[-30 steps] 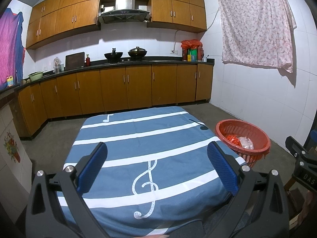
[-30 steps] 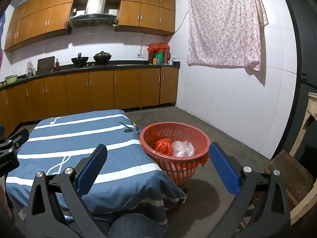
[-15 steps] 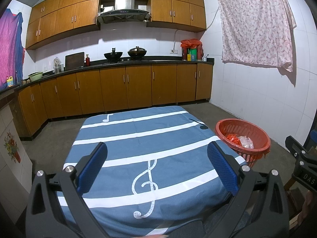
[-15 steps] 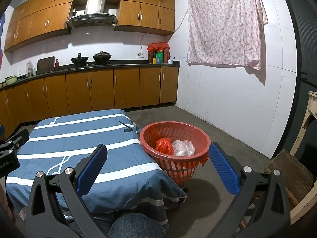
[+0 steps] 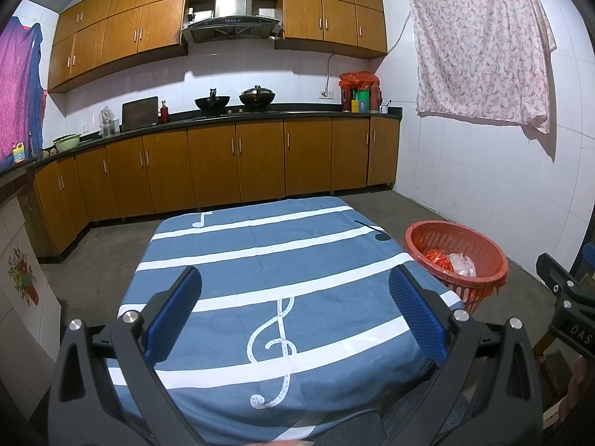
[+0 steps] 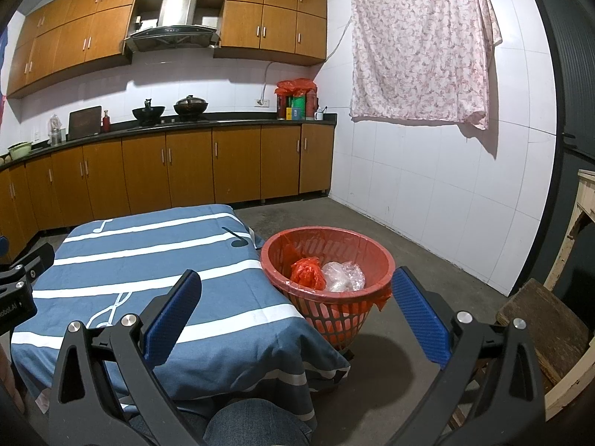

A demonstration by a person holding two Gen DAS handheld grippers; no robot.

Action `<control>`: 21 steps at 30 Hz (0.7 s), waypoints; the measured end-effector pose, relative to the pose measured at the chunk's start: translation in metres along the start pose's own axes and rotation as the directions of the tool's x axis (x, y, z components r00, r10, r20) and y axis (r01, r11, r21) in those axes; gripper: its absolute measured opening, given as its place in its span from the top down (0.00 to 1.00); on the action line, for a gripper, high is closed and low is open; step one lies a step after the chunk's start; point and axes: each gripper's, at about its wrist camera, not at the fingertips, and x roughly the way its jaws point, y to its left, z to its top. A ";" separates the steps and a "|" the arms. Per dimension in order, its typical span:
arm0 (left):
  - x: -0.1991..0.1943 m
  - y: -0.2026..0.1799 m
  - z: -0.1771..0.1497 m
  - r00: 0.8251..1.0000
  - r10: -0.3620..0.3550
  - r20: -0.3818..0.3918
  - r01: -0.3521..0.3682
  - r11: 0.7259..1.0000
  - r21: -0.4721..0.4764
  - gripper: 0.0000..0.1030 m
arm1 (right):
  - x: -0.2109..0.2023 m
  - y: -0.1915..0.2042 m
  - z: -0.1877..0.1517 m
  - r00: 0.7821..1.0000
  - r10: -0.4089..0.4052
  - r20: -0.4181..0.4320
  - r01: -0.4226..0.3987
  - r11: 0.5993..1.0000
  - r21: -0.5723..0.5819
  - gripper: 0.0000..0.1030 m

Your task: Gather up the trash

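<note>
over on the right side of the table (image 5: pixel 230 245), down on the concrete floor, sits the red basket (image 6: pixel 379 260), right up against the corner of the blue tablecloth (image 6: pixel 148 260). it's lined with a red bag, and inside you can see a crumpled red plastic bag (image 6: pixel 306 271) plus a wad of clear plastic wrap (image 6: pixel 342 277) just beside it, the two touching. same pile shows in the left wrist view too, basket (image 5: pixel 494 256) off to the right of the table.

left gripper (image 5: pixel 295 301) hangs above the near end of the table, jaws spread wide, blue pads well apart, nothing between them except the big white treble clef printed on the cloth. right gripper (image 6: pixel 295 301) is just as wide open and holding nothing, aimed so the basket sits between its fingers, with the table corner under the left finger. each gripper's black frame pokes into the edge of the other's view.

tabletop is just the striped cloth with music notes on it. background: wooden cabinets (image 5: pixel 238 163) along the back wall, two dark pots on the stove, a range hood (image 5: pixel 232 18) above, and a floral sheet (image 6: pixel 420 44) hung on the white tiled wall. a bit of worn wooden furniture shows at far right in the right wrist view.
</note>
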 end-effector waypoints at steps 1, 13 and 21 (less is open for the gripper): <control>0.000 0.001 0.000 1.000 0.000 0.000 0.000 1.000 0.000 0.04 | 0.000 0.000 0.000 1.000 0.000 0.000 0.000 1.000 0.000 0.02; 0.001 0.001 -0.001 1.000 0.000 -0.003 0.000 1.000 -0.001 0.04 | 0.000 -0.002 0.001 1.000 0.001 -0.001 -0.001 1.000 0.000 0.02; 0.002 0.001 -0.004 1.000 -0.002 -0.007 0.002 1.000 -0.003 0.04 | 0.000 -0.002 0.002 1.000 0.001 -0.002 -0.001 1.000 0.000 0.02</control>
